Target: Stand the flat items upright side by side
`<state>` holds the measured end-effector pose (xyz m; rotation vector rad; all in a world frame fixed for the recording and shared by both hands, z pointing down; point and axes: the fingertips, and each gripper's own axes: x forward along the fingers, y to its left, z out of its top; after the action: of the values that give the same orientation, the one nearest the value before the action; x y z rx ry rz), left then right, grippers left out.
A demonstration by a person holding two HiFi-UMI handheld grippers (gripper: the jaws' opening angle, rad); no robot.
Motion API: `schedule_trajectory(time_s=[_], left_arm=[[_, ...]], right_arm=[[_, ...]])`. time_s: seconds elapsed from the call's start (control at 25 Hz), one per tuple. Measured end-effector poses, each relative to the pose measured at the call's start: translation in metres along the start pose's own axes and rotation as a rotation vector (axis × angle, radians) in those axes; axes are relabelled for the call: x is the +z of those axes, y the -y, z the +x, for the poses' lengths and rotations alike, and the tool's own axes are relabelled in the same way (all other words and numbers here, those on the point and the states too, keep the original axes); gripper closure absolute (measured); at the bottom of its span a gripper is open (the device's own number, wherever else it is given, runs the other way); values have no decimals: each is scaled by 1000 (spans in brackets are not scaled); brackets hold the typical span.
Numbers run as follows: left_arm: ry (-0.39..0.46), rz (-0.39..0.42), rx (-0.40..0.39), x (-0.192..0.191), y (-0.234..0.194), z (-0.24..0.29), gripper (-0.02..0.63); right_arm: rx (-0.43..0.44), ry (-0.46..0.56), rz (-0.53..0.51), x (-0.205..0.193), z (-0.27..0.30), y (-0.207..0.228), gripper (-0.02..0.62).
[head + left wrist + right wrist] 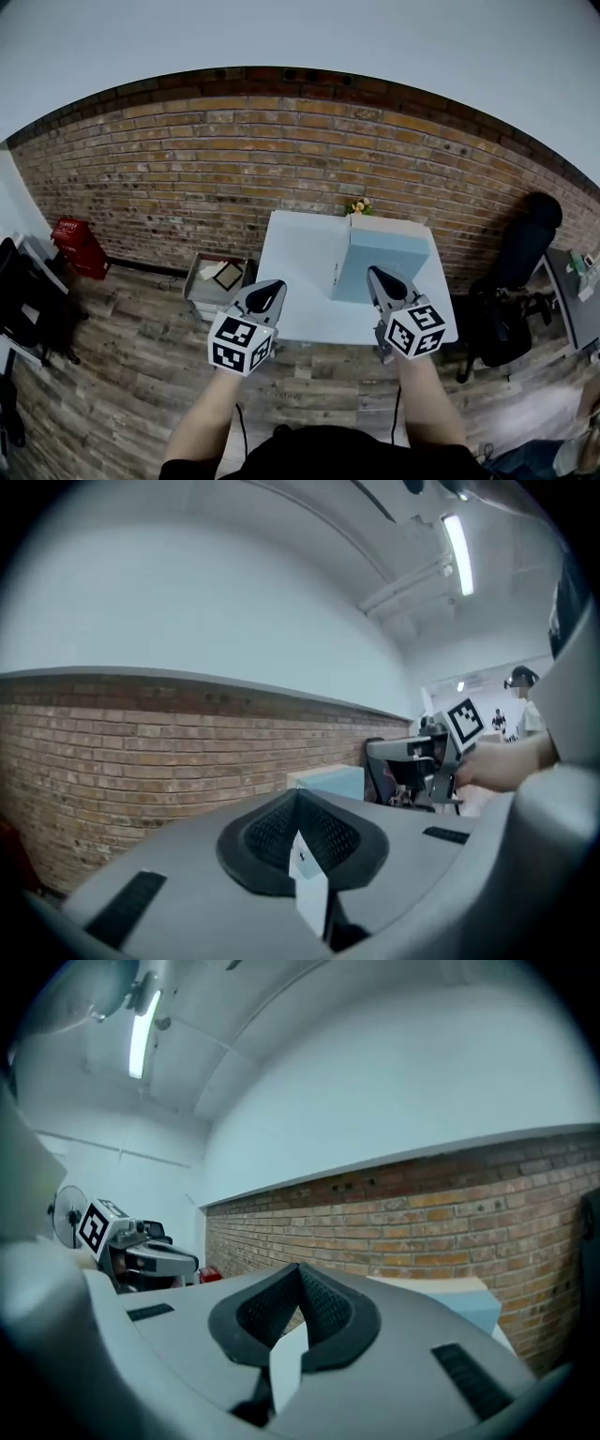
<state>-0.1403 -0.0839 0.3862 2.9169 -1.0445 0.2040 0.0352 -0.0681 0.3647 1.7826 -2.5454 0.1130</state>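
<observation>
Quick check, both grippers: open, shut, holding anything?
Left gripper: shut, holding nothing.
Right gripper: shut, holding nothing.

Pale blue block (382, 264) on white table (298, 281)

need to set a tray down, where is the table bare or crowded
The white table is bare on its left half, from the left edge to the blue box. The right half is crowded: the box fills it, flowers at its far corner. The left gripper and right gripper, both shut, hang over the near edge.
</observation>
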Motion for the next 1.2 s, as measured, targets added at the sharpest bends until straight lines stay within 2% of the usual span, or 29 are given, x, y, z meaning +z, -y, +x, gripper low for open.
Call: schedule_trajectory(time_s=[0.12, 0.28, 0.44, 0.6, 0.88, 1.2], left_arm=[[57, -75, 15, 23, 2, -1, 589], [80, -68, 44, 39, 18, 14, 589], [36, -48, 37, 28, 38, 36, 589], [6, -62, 82, 13, 45, 50, 589], [4, -85, 135, 9, 47, 64, 589], [2, -97, 141, 7, 48, 77, 589]], right_arm=[[28, 47, -35, 22, -7, 0, 578], [61, 79, -26, 35, -25, 5, 578], [80, 50, -54, 22, -47, 15, 578], [70, 36, 14, 3, -62, 42, 578], [60, 16, 67, -18, -73, 66, 578], [62, 20, 78, -20, -72, 83, 578]])
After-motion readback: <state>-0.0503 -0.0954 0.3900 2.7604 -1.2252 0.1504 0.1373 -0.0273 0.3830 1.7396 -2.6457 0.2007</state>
